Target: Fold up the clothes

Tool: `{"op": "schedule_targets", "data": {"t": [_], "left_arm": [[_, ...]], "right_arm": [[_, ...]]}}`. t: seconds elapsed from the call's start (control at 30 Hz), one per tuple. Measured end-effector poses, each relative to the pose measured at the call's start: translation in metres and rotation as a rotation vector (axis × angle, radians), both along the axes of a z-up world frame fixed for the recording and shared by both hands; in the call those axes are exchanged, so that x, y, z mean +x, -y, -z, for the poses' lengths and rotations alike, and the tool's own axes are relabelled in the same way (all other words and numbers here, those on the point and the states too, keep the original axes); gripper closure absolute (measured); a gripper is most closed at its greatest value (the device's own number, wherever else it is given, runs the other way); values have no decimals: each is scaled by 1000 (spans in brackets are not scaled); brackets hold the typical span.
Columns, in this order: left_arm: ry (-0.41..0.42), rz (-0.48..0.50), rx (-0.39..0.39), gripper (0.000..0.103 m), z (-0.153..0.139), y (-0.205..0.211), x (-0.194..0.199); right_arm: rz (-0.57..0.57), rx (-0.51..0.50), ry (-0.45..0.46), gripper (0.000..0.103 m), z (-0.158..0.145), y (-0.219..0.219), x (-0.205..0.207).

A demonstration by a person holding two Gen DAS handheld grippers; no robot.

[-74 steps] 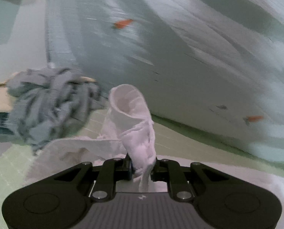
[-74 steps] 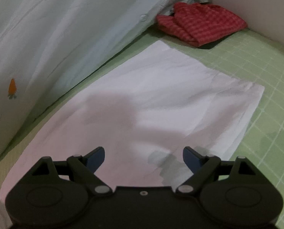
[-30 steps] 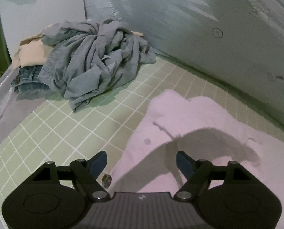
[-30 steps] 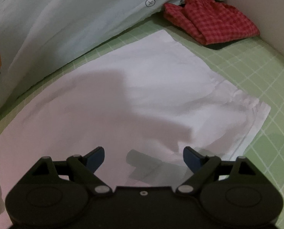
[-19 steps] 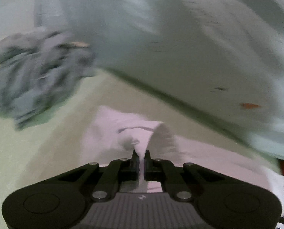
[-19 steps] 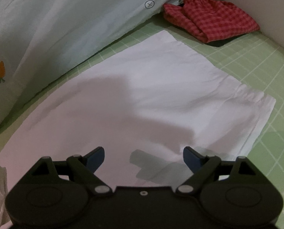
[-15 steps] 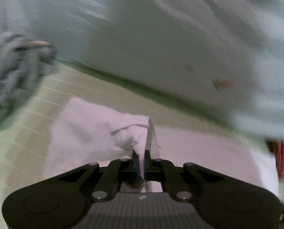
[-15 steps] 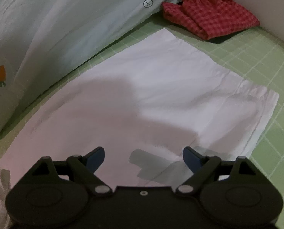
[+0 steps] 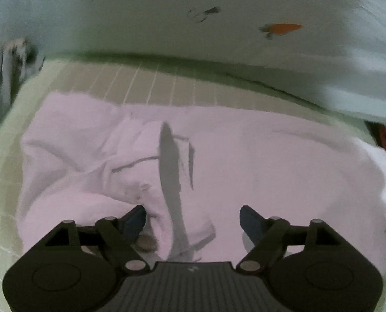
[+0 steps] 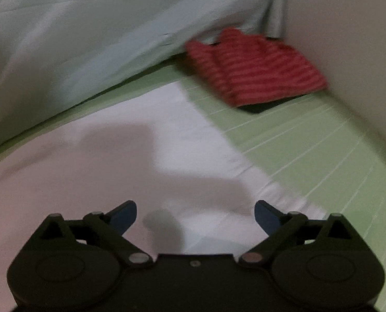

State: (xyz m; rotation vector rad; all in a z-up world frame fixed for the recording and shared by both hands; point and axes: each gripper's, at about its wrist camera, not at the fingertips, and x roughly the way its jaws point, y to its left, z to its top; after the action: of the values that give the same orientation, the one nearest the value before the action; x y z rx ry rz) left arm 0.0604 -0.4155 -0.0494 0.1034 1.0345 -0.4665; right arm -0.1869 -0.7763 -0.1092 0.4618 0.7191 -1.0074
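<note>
A white garment (image 9: 258,161) lies spread on the green gridded mat (image 9: 151,85). Its left end is folded over itself in a rumpled flap (image 9: 130,166). My left gripper (image 9: 191,219) is open just above that flap and holds nothing. In the right wrist view the same white garment (image 10: 120,161) lies flat, with its right edge (image 10: 284,189) on the mat. My right gripper (image 10: 195,217) is open and empty over that end.
A folded red checked cloth (image 10: 255,70) lies at the back right near a pale wall (image 10: 348,39). A light sheet with a carrot print (image 9: 281,28) hangs along the back. A blurred grey clothes pile (image 9: 6,70) sits at the far left.
My left gripper was shut on the garment's left end and carried it rightward over the cloth; now it is open and the end lies dropped. My right gripper shifted right.
</note>
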Motion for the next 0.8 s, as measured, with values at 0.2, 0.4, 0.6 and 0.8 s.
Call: {"op": "schedule_targets", "data": {"t": [0.2, 0.4, 0.6, 0.8], "left_arm": [[24, 15, 26, 22, -9, 1, -2], [20, 5, 61, 21, -12, 4, -4], [38, 4, 43, 21, -15, 3, -6], [110, -29, 25, 21, -25, -9, -10]], "right_arm": [[41, -6, 15, 4, 20, 48, -17], [-53, 9, -9, 9, 37, 52, -13], [-123, 5, -25, 60, 28, 42, -7], [-166, -24, -73, 80, 9, 25, 6]]}}
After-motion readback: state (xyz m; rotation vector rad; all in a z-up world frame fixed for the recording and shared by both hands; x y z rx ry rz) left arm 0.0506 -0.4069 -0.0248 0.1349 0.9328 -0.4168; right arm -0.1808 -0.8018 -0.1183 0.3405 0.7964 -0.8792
